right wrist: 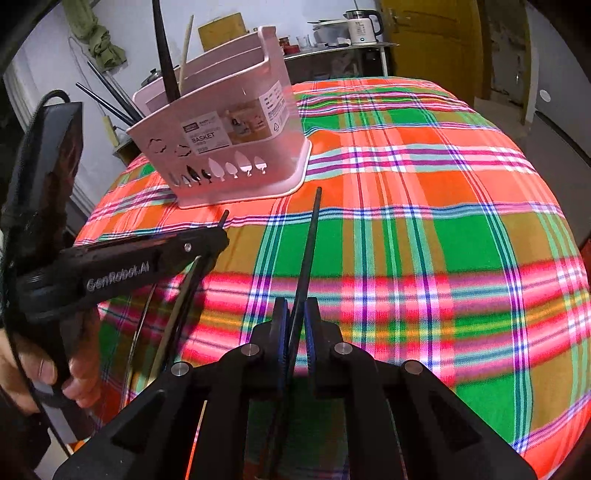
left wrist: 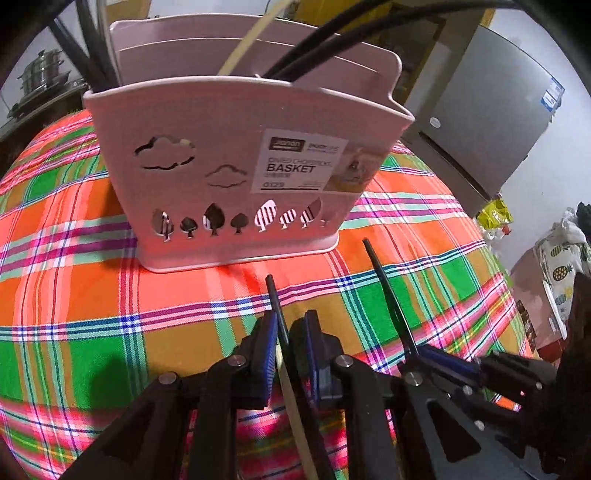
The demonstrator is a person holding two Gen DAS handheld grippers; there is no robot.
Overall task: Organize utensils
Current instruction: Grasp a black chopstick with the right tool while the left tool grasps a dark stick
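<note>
The worktop (left wrist: pixel 92 295) is covered with a bright plaid cloth (right wrist: pixel 424 229) in orange, green and pink. On it stands a pink chopstick basket (left wrist: pixel 221 155) with cloud and tree cut-outs and a label reading BASKET. Several dark chopsticks (left wrist: pixel 314 40) and one pale chopstick (left wrist: pixel 243 44) already lean inside its compartments. The basket stands directly ahead of my left tool (left wrist: pixel 290 332) and ahead and to the left of my right tool (right wrist: pixel 295 325); nothing lies between the tools and the basket. Behind the worktop: a steel pot (left wrist: pixel 42 72) on a shelf, a grey refrigerator (left wrist: pixel 491 107), a white kettle (right wrist: pixel 364 26) on a counter, and a yellow door (right wrist: pixel 432 40)

My left tool sits low over the cloth, just beside the right tool, both pointing toward the basket. My left hand (right wrist: pixel 55 369) wraps the left tool's handle

Left tool: pads pressed onto a chopstick with a dark tip and pale shaft (left wrist: pixel 277 306), tip raised toward the basket base. Right tool: pads pressed onto a dark chopstick (right wrist: pixel 310 243), tip pointing forward and up, close to the basket's near corner without touching it
</note>
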